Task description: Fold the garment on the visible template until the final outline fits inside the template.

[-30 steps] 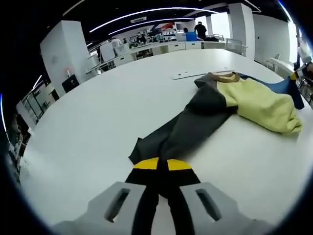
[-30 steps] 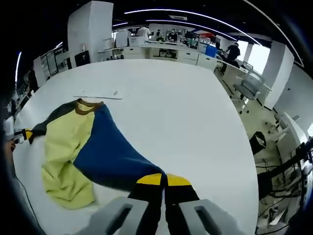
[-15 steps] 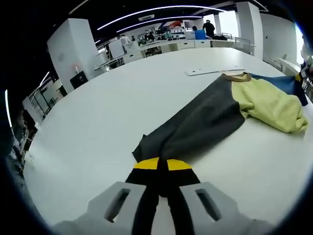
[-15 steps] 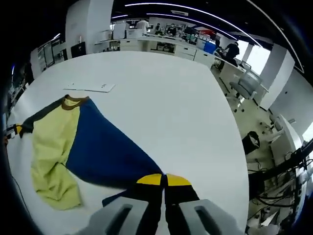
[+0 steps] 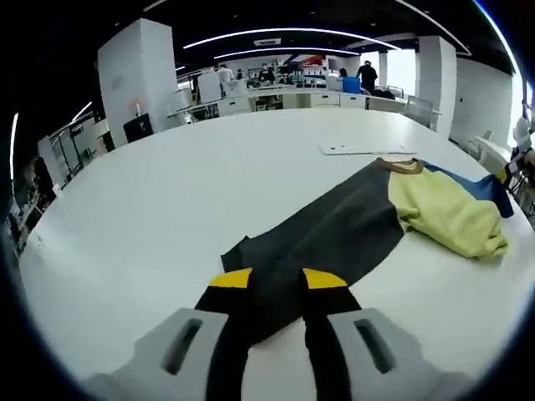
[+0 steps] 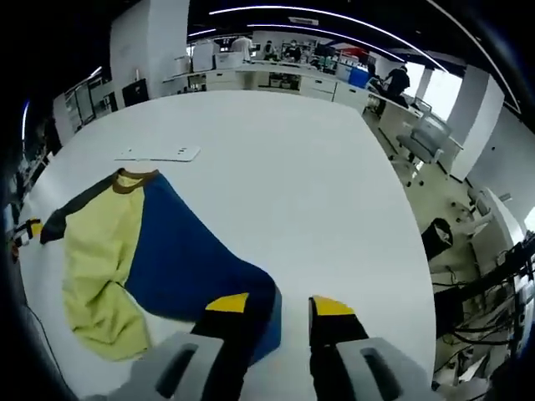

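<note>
While both grippers are gaping wide, the left gripper [image 5: 277, 279] and right gripper [image 6: 281, 304] are gripping nothing. A colour-block sweatshirt [image 6: 146, 251] is lying crumpled on the white table [image 6: 284, 167], showing grey, yellow and blue panels, its brown collar [image 5: 403, 165] pointing at a flat white template [image 6: 159, 154].

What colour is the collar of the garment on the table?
Brown, on the collar of the garment; it shows best in the right gripper view.

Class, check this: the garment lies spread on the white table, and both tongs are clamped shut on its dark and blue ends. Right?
Not quite. Both tongs are open: the left tongs in the left gripper view, the right tongs in the right. The garment does lie on the white table.
</note>
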Tool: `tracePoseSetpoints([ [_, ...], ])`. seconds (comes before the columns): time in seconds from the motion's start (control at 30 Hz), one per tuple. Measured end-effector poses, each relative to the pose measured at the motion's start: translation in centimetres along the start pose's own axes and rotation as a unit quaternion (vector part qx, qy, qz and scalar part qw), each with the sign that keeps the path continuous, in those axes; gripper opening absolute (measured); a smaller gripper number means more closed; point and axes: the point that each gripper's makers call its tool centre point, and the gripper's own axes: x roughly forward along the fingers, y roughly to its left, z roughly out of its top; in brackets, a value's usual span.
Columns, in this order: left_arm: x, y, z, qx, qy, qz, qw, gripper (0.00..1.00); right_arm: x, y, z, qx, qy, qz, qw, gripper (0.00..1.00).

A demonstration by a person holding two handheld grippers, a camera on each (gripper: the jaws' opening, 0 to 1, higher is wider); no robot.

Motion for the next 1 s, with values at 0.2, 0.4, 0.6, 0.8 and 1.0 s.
tracePoseSetpoints([
  [0.2, -1.6, -1.4, 1.0, -0.005, -0.033, -0.028, 0.9991, 0.56, -1.4, 3.8, 0.8, -0.006, -0.032, 0.07, 0.997, 0.72],
  [0.4, -3.0, -3.3, 1.2, 0.007, -0.04, -0.059, 0.9974, 0.76, -2.9, 8.7, 0.7, -0.039, -0.04, 0.141, 0.9884, 0.85],
  [0.6, -4.6, -4.8, 1.9, 0.027, -0.056, -0.085, 0.9944, 0.94, -3.8, 13.3, -1.2, -0.088, -0.025, 0.194, 0.9768, 0.95],
  [0.8, -6.6, -6.2, 2.7, 0.043, -0.061, -0.103, 0.9918, 0.99, -4.9, 17.4, -2.4, -0.112, -0.013, 0.252, 0.9611, 0.97],
  [1.0, -8.2, -7.7, 2.8, 0.054, -0.064, -0.123, 0.9888, 0.99, -5.8, 21.2, -3.3, -0.157, -0.016, 0.287, 0.9449, 0.98],
])
